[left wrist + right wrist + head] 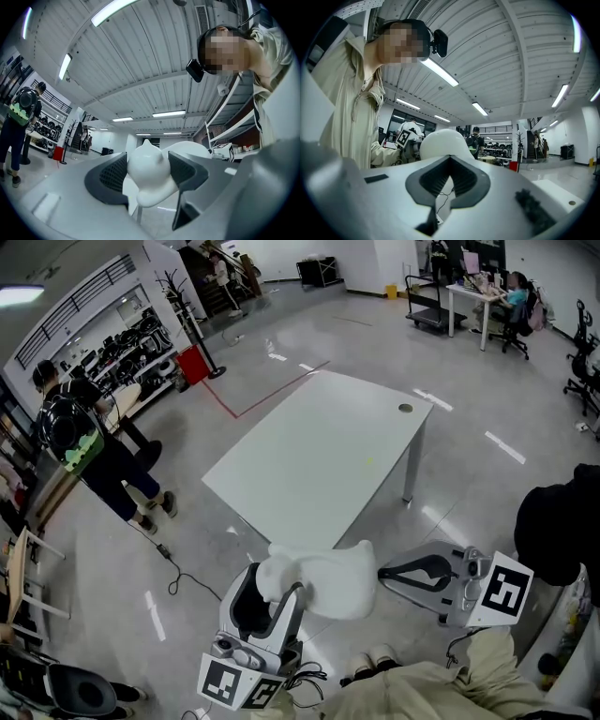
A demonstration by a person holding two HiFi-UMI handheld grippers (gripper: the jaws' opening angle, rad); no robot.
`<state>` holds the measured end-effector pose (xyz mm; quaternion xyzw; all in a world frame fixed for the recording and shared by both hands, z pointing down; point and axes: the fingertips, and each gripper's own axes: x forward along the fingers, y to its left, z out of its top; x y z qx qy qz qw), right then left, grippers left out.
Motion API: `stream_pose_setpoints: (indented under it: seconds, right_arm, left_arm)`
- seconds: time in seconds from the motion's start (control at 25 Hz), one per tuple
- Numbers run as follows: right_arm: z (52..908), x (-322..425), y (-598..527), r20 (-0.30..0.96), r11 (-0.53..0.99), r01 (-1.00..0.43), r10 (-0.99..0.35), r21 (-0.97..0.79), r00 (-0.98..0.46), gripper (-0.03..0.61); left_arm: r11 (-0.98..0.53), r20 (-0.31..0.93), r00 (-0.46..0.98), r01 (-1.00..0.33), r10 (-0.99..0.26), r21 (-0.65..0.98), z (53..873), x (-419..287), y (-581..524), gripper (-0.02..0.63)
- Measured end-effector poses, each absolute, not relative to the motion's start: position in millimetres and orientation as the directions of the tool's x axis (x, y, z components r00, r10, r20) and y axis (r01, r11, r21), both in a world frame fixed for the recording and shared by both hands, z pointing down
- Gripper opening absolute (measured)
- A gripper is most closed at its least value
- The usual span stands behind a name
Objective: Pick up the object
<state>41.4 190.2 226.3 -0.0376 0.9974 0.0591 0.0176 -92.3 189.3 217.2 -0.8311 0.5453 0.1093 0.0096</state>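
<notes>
Where the left tool [147, 174] is concerned, its jaws are clamped on the white rounded object [323, 579], with one dark pad against each side of a narrower lobe, as the left gripper view shows. The object is carried in the air just off the near edge of the white worktop [319, 456] and touches nothing but the pads. The right tool [449, 177] has its jaws together at the tips with nothing between them. It hangs to the right of the object, also short of the worktop's near edge. No other article shows on the worktop. Judgement: the pick-up appears done, with both grip and lift achieved; at most, the hold needs to be kept secure. A bystander [89, 451] stands well to the left of the worktop.
</notes>
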Motion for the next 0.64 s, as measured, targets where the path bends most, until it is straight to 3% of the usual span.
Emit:
stream_pose_setpoints:
  seconds: [0.64]
  right_arm:
    - [217.6, 49.5, 192.9, -0.056, 0.99, -0.084, -0.078, 0.11, -0.995, 0.0]
  left_arm:
    - [-0.42, -0.181, 0.399, -0.902, -0.899, 0.098, 212.7, -83.7, 190.2, 0.282]
